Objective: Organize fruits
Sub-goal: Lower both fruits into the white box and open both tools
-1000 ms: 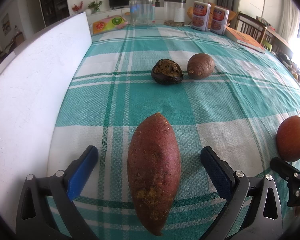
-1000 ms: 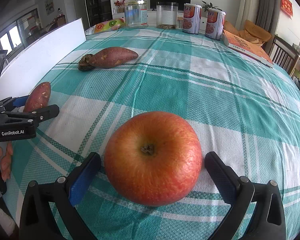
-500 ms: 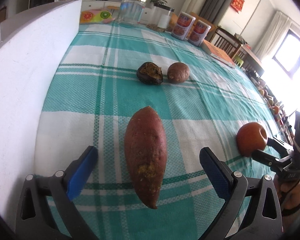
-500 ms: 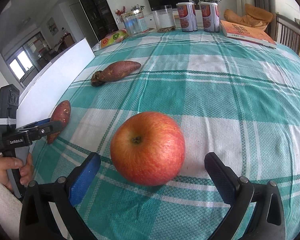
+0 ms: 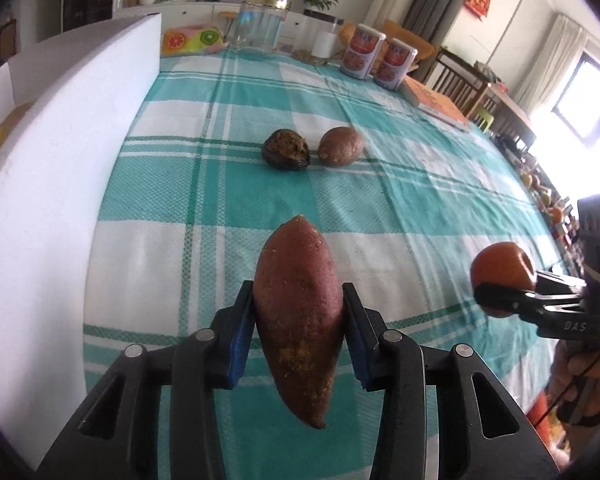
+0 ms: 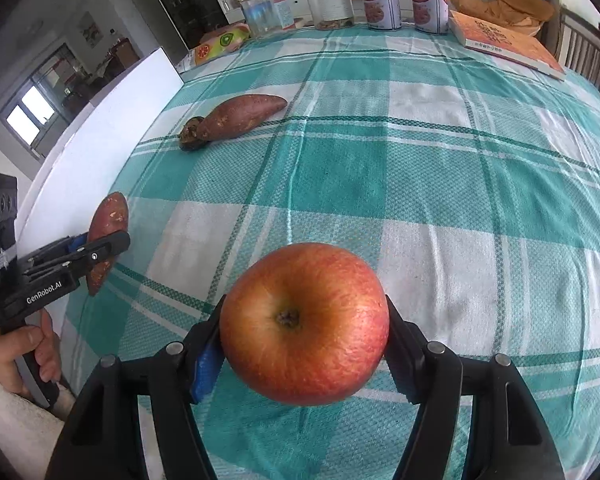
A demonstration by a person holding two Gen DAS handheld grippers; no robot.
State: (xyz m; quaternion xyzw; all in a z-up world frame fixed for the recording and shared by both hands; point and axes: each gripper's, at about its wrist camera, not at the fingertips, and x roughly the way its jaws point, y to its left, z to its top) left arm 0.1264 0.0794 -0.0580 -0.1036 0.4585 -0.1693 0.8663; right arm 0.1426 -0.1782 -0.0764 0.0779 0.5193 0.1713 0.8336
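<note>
Closing, the left gripper (image 5: 299,322) pinches a sweet potato (image 5: 298,320), the right gripper (image 6: 304,338) an apple (image 6: 304,322)

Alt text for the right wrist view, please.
The right tongs are closing on a red apple over a teal checked tablecloth. At left, the left tongs grip a sweet potato; another sweet potato lies farther back.
</note>
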